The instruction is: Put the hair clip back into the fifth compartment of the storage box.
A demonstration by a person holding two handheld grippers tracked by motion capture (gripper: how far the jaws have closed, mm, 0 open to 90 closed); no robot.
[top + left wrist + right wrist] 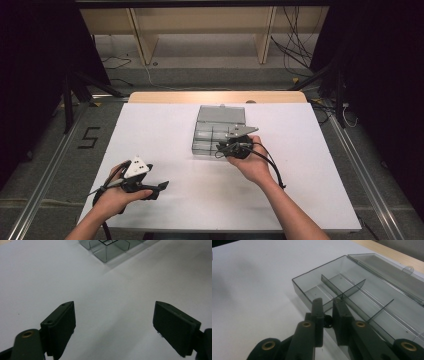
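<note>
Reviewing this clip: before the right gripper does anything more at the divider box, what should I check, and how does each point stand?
1. Clear divider box open, lid laid back: ok.
2. Right gripper closed on the near box wall: looks so, with one jaw outside and one inside; contact cannot be confirmed.
3. Compartments free of loose items: ok where visible.
4. Left gripper open and holding nothing: ok.
5. Left gripper apart from the box, over the white table: ok.
</note>
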